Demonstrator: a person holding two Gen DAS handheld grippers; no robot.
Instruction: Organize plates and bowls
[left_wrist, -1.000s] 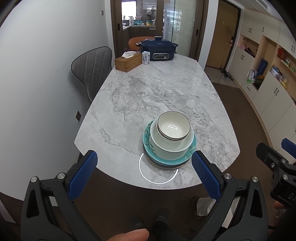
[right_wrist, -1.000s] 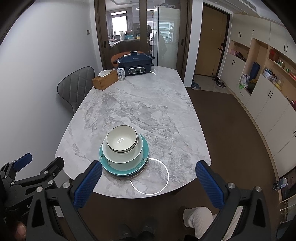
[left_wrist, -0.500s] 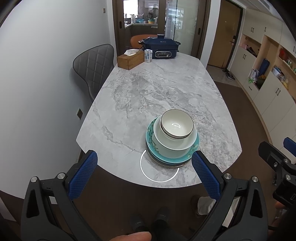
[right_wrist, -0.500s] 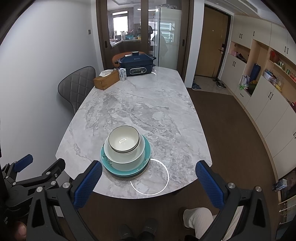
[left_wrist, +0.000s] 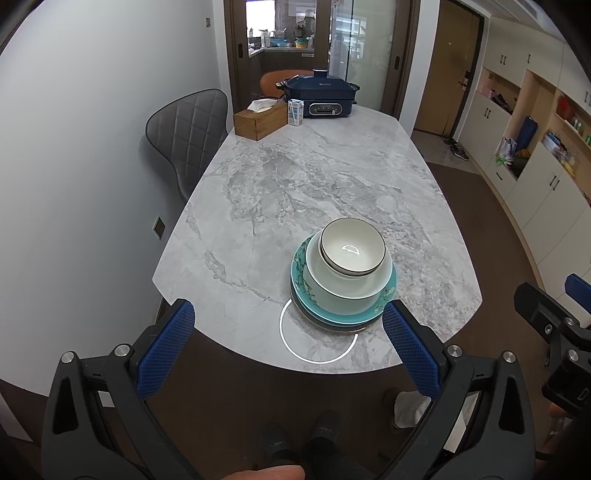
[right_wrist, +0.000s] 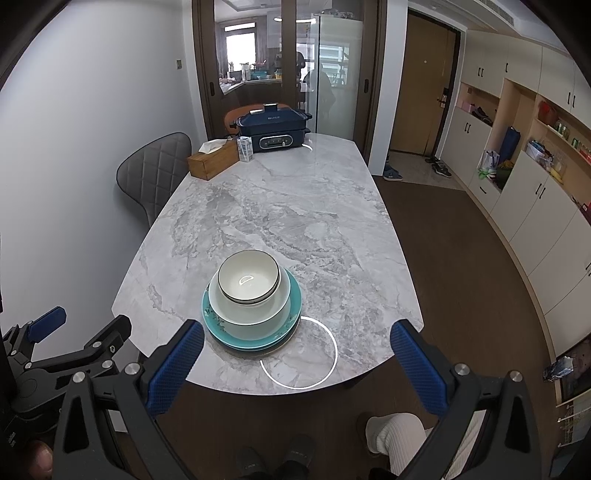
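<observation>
One stack stands near the front edge of the marble table (left_wrist: 314, 177) (right_wrist: 280, 206). A small white bowl with a dark rim (left_wrist: 352, 251) (right_wrist: 248, 277) sits inside a larger white bowl (left_wrist: 347, 291) (right_wrist: 251, 314), on a teal patterned plate (left_wrist: 301, 269) (right_wrist: 236, 338) over a dark plate. My left gripper (left_wrist: 288, 343) is open and held back from the table, level with the stack's near side. My right gripper (right_wrist: 297, 363) is open too, off the front edge, right of the stack. Neither touches the dishes.
At the far end stand a dark blue electric cooker (left_wrist: 319, 96) (right_wrist: 273, 131), a small carton (left_wrist: 295, 112) and a wooden tissue box (left_wrist: 260, 119) (right_wrist: 213, 159). A grey chair (left_wrist: 184, 133) stands at the left. Cabinets (right_wrist: 535, 177) line the right wall. The person's feet (left_wrist: 299, 439) are below.
Both grippers have drawn back and risen slightly from the table, so the stack looks a little further away. The dishes have not moved and both grippers stay open.
</observation>
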